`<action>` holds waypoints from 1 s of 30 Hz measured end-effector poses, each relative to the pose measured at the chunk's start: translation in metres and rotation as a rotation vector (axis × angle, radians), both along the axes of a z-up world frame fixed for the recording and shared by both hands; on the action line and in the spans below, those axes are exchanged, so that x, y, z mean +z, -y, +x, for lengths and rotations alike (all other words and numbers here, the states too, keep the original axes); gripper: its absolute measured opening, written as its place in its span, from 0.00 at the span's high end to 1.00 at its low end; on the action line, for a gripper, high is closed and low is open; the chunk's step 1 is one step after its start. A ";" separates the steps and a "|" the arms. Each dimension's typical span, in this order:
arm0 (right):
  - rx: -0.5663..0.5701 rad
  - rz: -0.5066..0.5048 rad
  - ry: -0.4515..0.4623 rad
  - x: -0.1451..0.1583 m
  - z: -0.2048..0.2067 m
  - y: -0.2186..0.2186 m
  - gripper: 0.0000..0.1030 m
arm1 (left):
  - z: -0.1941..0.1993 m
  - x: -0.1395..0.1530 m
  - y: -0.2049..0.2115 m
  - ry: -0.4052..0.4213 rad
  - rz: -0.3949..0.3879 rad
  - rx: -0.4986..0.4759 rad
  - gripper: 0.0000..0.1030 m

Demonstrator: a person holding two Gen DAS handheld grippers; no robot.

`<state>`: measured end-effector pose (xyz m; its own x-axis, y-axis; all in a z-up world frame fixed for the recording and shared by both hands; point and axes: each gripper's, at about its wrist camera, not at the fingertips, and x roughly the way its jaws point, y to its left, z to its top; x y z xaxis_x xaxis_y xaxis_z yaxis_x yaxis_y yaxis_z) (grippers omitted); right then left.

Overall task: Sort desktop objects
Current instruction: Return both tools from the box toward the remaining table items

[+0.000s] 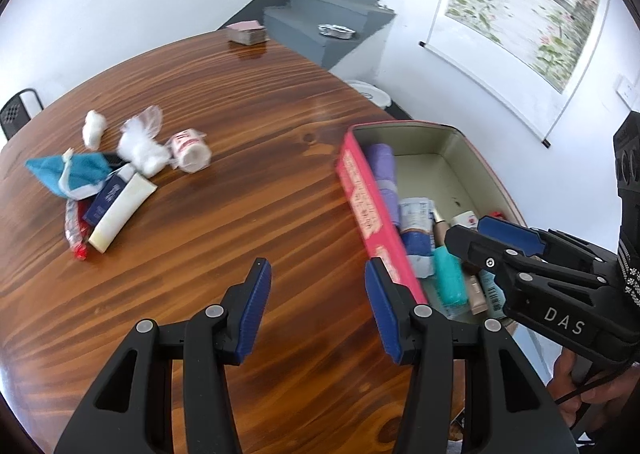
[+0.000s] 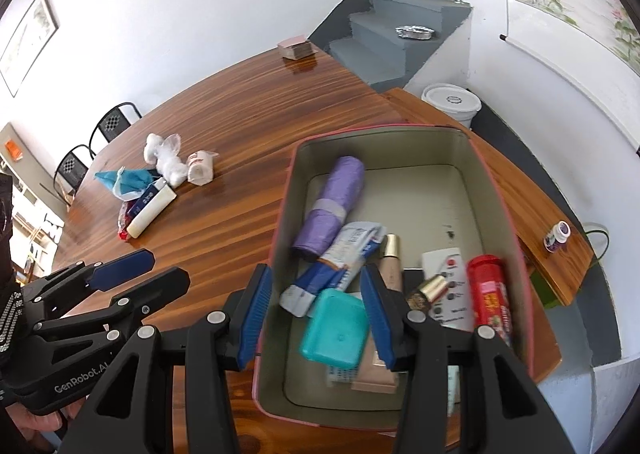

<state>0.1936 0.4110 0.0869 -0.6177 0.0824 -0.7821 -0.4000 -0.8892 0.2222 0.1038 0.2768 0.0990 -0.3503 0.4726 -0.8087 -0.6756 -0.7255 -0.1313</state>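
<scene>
A pink box (image 1: 362, 195) (image 2: 504, 197) with a grey inside stands on the wooden table (image 1: 240, 193) (image 2: 232, 189). It holds a purple roll (image 2: 332, 201), a teal case (image 2: 338, 330), a red tube (image 2: 490, 294) and several other items. A pile lies further left: a blue cloth (image 1: 70, 173) (image 2: 124, 179), a cream tube (image 1: 120, 211) (image 2: 152, 211), cotton wads (image 1: 142, 149) (image 2: 166, 157) and a white roll (image 1: 190, 149) (image 2: 200, 167). My left gripper (image 1: 318, 308) (image 2: 138, 266) is open and empty above the table beside the box. My right gripper (image 2: 316, 314) (image 1: 476, 232) is open above the box, over the teal case.
A small stack of cards (image 1: 246, 31) (image 2: 298, 45) sits at the table's far edge. A small bottle (image 2: 558, 236) stands on a wooden ledge right of the box. Grey stairs (image 2: 400, 37), a white bucket (image 2: 450, 101) and black chairs (image 2: 92, 145) surround the table.
</scene>
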 end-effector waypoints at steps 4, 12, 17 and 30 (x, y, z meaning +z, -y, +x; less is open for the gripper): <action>0.029 -0.003 0.005 -0.001 -0.010 0.011 0.51 | -0.007 -0.002 0.014 0.008 -0.006 0.039 0.49; 0.075 -0.007 0.018 -0.003 -0.030 0.034 0.42 | -0.026 -0.003 0.045 0.009 -0.019 0.114 0.49; 0.109 -0.005 0.029 -0.004 -0.044 0.049 0.41 | -0.037 -0.007 0.063 0.021 -0.025 0.158 0.49; 0.173 -0.004 0.074 -0.014 -0.078 0.086 0.36 | -0.064 -0.019 0.109 0.060 -0.045 0.254 0.49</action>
<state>0.1158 0.3250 0.0733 -0.5631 -0.0230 -0.8261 -0.2570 -0.9452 0.2015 0.0399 0.1678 0.0802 -0.4043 0.3386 -0.8496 -0.4627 -0.8770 -0.1294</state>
